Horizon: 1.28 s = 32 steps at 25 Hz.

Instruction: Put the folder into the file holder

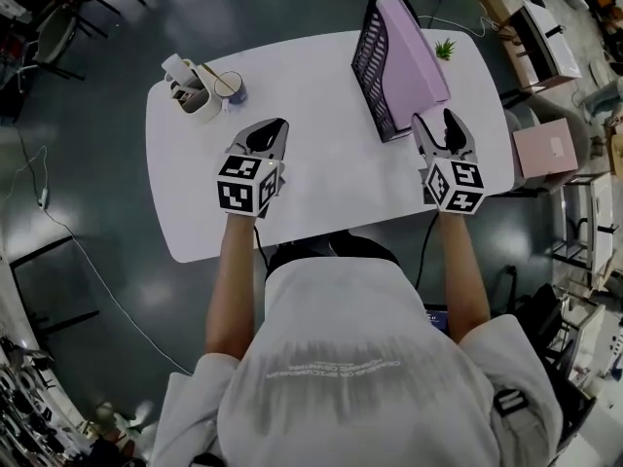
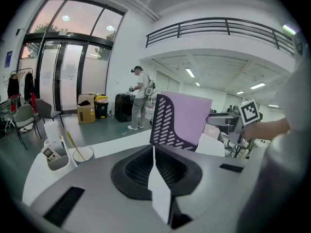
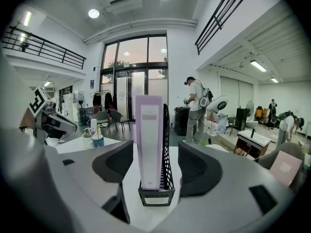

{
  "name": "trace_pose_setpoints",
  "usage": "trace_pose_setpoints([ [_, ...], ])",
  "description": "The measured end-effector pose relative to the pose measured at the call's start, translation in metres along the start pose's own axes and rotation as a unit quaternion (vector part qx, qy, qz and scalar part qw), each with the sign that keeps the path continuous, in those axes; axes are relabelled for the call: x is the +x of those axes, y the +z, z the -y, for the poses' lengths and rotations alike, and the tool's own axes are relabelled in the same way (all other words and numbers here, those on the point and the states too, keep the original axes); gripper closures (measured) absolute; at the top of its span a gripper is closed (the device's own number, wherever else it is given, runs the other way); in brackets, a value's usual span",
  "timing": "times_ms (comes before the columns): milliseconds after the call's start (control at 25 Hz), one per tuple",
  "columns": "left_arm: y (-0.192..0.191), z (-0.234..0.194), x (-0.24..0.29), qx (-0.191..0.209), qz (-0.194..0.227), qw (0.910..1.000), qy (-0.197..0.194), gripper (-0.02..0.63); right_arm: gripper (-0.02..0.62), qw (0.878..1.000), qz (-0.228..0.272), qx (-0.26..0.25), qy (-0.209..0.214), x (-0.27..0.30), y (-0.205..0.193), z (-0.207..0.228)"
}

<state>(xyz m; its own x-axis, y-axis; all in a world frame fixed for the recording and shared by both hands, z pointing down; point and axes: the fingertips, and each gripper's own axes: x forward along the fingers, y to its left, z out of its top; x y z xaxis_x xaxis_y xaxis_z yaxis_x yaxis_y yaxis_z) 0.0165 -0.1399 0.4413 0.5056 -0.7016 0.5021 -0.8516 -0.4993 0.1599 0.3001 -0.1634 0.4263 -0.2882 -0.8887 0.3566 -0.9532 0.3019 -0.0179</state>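
A purple folder [image 1: 414,52] stands upright inside the black mesh file holder [image 1: 368,66] at the far right of the white table [image 1: 321,173]. My right gripper [image 1: 435,120] hovers just in front of the holder's near end, open, with nothing between its fingers. In the right gripper view the folder [image 3: 148,140] and holder [image 3: 166,149] stand straight ahead beyond my right gripper [image 3: 155,158], clear of both jaws. My left gripper [image 1: 275,125] is shut and empty over the table's middle left. In the left gripper view, my left gripper [image 2: 154,149] has its jaws together, and the folder [image 2: 187,118] shows ahead.
A white desk organizer [image 1: 192,90] and a cup [image 1: 231,88] stand at the table's far left corner. A small green plant [image 1: 446,49] sits behind the holder. A pink box [image 1: 547,149] lies off the table's right edge. A person [image 3: 196,108] stands in the background.
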Motion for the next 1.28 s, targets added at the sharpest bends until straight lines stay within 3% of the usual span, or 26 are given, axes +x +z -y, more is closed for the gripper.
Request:
trace_pose_setpoints([
  [240, 0.03, -0.01, -0.019, 0.019, 0.036, 0.9991, -0.015, 0.581, 0.392, 0.999, 0.02, 0.012, -0.041, -0.043, 0.026, -0.001],
  [560, 0.066, -0.006, -0.041, 0.057, 0.093, 0.9924, -0.056, 0.583, 0.534, 0.995, 0.051, -0.007, -0.084, -0.101, 0.061, -0.037],
  [840, 0.083, 0.022, -0.065, 0.1, 0.124, 0.9824, -0.099, 0.581, 0.561, 0.991, 0.056, -0.048, -0.115, -0.146, 0.078, -0.066],
  [1280, 0.106, 0.053, -0.119, 0.144, 0.166, 0.9657, -0.138, 0.581, 0.568, 0.988, 0.075, -0.075, -0.11, -0.186, 0.098, -0.116],
])
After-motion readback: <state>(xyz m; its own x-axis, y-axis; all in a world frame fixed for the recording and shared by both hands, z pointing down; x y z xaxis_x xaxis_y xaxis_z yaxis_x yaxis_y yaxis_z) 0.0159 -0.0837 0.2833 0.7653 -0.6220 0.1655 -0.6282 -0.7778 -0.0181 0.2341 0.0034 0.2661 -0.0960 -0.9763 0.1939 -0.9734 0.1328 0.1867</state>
